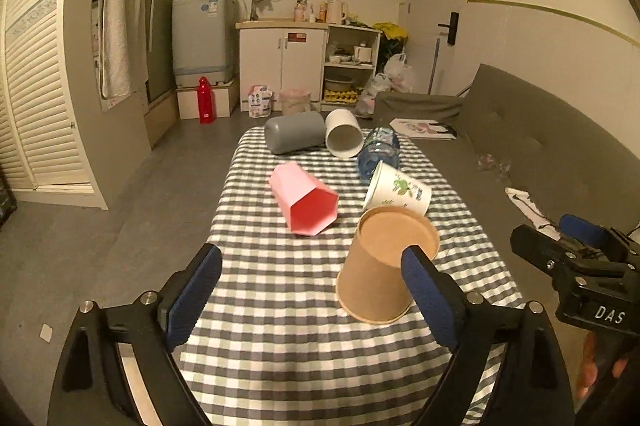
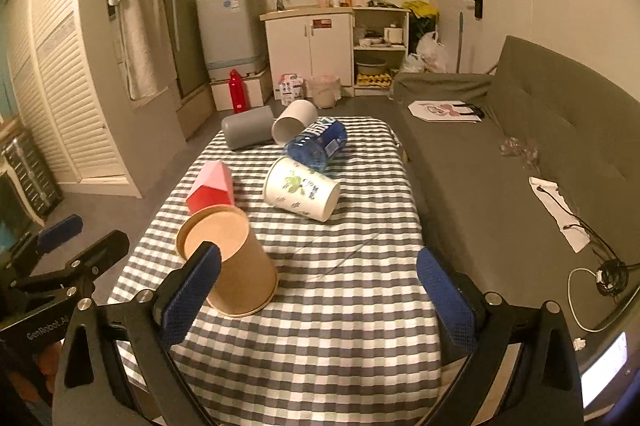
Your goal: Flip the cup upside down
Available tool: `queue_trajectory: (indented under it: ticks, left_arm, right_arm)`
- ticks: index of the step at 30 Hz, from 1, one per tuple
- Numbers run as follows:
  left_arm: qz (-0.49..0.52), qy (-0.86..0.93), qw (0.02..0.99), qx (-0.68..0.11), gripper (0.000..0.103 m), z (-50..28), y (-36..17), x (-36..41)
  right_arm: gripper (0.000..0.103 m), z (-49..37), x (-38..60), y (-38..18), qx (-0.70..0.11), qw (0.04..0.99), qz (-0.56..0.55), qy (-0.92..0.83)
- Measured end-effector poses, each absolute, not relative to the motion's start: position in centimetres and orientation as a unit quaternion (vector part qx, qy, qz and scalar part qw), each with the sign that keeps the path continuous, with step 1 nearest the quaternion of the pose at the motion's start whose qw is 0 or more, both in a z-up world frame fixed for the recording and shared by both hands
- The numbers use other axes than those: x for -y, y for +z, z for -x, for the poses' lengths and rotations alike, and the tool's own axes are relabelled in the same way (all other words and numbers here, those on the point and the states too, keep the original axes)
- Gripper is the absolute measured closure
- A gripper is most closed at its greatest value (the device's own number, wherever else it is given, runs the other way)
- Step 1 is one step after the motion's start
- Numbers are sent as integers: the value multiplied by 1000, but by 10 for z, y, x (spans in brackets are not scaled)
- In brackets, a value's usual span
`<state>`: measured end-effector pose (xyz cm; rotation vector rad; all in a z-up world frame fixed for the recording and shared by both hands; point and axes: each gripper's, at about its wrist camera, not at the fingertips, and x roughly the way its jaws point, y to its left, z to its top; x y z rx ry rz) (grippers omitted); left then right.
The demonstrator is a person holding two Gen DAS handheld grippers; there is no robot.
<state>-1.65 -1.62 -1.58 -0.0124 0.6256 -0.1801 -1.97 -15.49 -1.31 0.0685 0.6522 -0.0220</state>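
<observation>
A brown paper cup [image 1: 384, 262] stands upside down on the checked tablecloth [image 1: 280, 306], its flat bottom facing up. It also shows in the right wrist view [image 2: 232, 258]. My left gripper [image 1: 312, 286] is open and empty, its right finger just in front of the cup. My right gripper [image 2: 320, 290] is open and empty, its left finger in front of the cup. A pink hexagonal cup [image 1: 306, 200], a white printed paper cup [image 1: 400, 190], a white cup [image 1: 343, 138] and a grey cup [image 1: 294, 132] lie on their sides farther back.
A blue water bottle [image 1: 378, 150] lies on its side among the far cups. A grey sofa [image 2: 520, 186] runs along the table's right edge, with papers and a cable on it. Kitchen cabinets and a washing machine stand at the far wall.
</observation>
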Motion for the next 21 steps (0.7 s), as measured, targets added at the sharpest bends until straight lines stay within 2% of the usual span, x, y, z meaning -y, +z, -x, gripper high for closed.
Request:
queue_trajectory:
  ticks: [13,17,21]
  left_arm:
    - [28,-67,943,-324,8,19,-33,2]
    - [28,-66,944,-322,0,20,-33,2]
    - [25,-65,947,-315,0,22,-30,3]
  right_arm:
    - [0,24,150,-25,-318,948,-22,-10]
    - [0,26,146,-26,-318,948,-13,-12]
    - [0,26,147,-25,-317,948,-10,-14]
